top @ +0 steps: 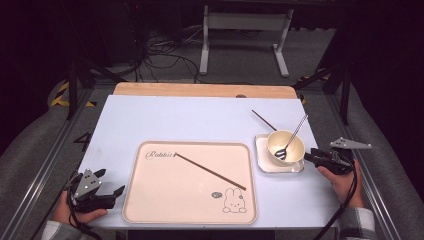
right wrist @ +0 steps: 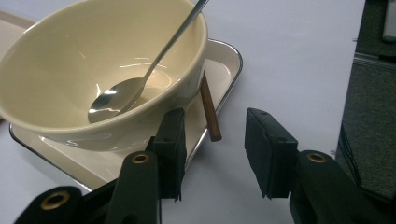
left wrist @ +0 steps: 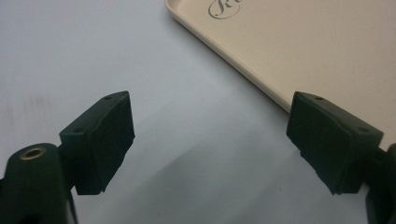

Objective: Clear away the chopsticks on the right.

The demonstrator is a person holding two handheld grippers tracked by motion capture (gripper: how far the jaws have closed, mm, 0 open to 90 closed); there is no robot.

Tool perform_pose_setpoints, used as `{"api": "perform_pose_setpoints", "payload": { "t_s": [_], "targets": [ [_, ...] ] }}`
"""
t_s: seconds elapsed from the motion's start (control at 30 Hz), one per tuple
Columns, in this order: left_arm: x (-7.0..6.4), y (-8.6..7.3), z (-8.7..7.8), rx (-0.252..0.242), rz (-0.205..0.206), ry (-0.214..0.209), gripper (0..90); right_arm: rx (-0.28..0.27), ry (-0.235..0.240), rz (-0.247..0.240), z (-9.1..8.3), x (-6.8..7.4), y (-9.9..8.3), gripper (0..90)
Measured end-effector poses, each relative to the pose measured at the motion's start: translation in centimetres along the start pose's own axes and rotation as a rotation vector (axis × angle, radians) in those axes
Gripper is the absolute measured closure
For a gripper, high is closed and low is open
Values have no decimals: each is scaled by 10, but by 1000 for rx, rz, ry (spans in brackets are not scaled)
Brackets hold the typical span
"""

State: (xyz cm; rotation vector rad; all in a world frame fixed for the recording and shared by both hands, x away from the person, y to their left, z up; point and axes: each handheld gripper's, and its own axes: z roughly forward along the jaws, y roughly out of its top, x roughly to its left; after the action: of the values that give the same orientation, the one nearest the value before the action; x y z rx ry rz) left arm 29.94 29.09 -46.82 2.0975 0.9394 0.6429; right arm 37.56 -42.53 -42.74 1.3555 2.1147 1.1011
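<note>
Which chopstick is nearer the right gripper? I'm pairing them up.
The chopstick propped on the small tray beside the bowl; the other chopstick lies on the large tray.

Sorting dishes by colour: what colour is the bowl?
Cream bowl, clearest in the right gripper view.

The pale blue-white rectangular table top (top: 200, 117) carries a beige rectangular plastic tray (top: 150, 200) just right of the left gripper (top: 111, 184), and a small white square dish (top: 262, 162) and a brown wooden chopstick (top: 262, 120) just left of the right gripper (top: 309, 155).
</note>
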Motion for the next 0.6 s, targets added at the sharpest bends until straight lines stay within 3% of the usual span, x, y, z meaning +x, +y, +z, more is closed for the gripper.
{"api": "perform_pose_setpoints", "payload": {
  "t_s": [0.33,0.53,0.6],
  "targets": [
    [0,0,2,3,0,-7,158,23,7,46,21,-9,2,612],
    [0,0,2,8,0,-5,158,21,51,90,33,-16,2,646],
    [0,0,3,9,1,-7,158,17,77,97,36,-18,2,704]
  ]
}}
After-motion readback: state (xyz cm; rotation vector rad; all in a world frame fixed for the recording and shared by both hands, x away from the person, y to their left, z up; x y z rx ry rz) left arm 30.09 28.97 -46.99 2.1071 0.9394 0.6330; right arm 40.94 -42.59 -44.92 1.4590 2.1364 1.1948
